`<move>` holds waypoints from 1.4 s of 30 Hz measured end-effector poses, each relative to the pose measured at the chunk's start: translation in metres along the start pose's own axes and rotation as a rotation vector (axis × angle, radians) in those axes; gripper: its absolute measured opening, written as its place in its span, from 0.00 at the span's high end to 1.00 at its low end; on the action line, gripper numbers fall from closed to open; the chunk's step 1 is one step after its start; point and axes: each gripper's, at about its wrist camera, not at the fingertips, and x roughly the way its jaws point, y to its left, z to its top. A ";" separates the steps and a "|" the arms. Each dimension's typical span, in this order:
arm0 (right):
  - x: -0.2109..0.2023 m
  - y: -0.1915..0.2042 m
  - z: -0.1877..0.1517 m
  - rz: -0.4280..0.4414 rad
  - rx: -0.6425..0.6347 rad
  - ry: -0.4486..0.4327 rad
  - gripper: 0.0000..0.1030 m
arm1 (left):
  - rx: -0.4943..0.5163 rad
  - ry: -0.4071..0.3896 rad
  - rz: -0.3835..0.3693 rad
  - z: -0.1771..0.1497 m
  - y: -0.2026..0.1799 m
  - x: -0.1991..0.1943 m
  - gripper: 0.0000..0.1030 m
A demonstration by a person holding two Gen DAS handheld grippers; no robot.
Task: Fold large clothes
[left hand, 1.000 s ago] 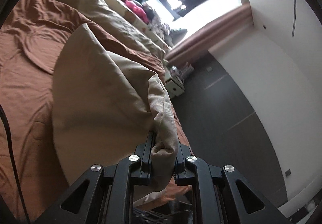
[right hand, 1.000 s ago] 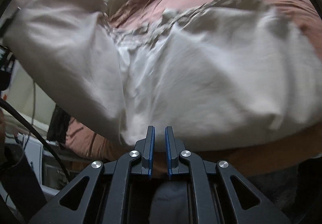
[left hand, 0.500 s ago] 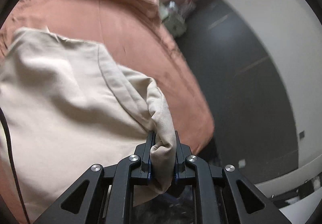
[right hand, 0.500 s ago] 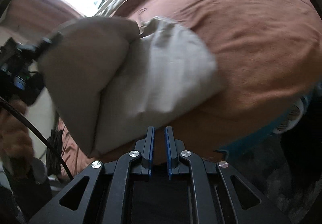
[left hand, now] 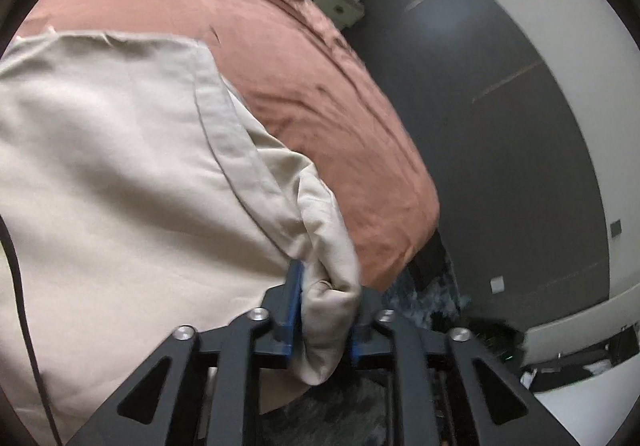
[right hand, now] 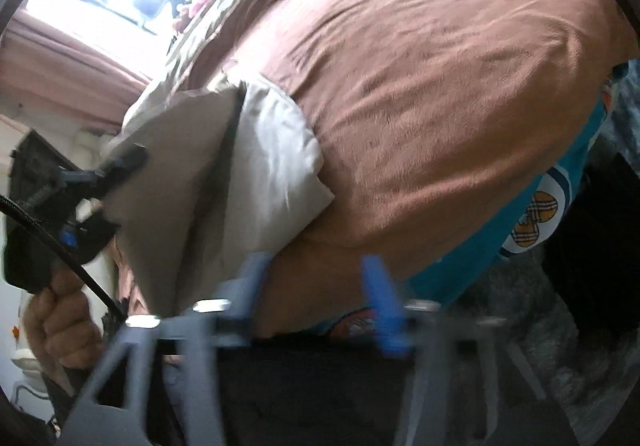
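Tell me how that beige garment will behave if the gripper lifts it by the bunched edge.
The beige garment is probably floppy: it bunches in the opening left gripper and sags over the brown bedspread. It looks light, likely to unfold.

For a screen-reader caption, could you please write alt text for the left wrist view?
A bunched fold of beige garment sits between the left gripper fingers, whose jaws are opening. The garment spreads over a rust-brown bedspread; dark floor and a pale wall lie to the right.
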 end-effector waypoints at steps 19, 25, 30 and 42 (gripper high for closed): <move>0.074 0.033 0.040 0.146 -0.060 0.072 0.37 | -0.098 -0.147 0.183 -0.015 0.097 -0.108 0.26; 0.108 0.047 0.067 0.183 -0.135 0.137 0.37 | -0.200 -0.187 0.361 -0.045 0.163 -0.150 0.26; 0.131 0.057 0.099 0.168 -0.207 0.219 0.40 | -0.284 -0.173 0.372 -0.070 0.201 -0.156 0.27; 0.213 0.094 0.178 0.105 -0.375 0.453 0.51 | -0.305 -0.140 0.316 -0.080 0.210 -0.129 0.27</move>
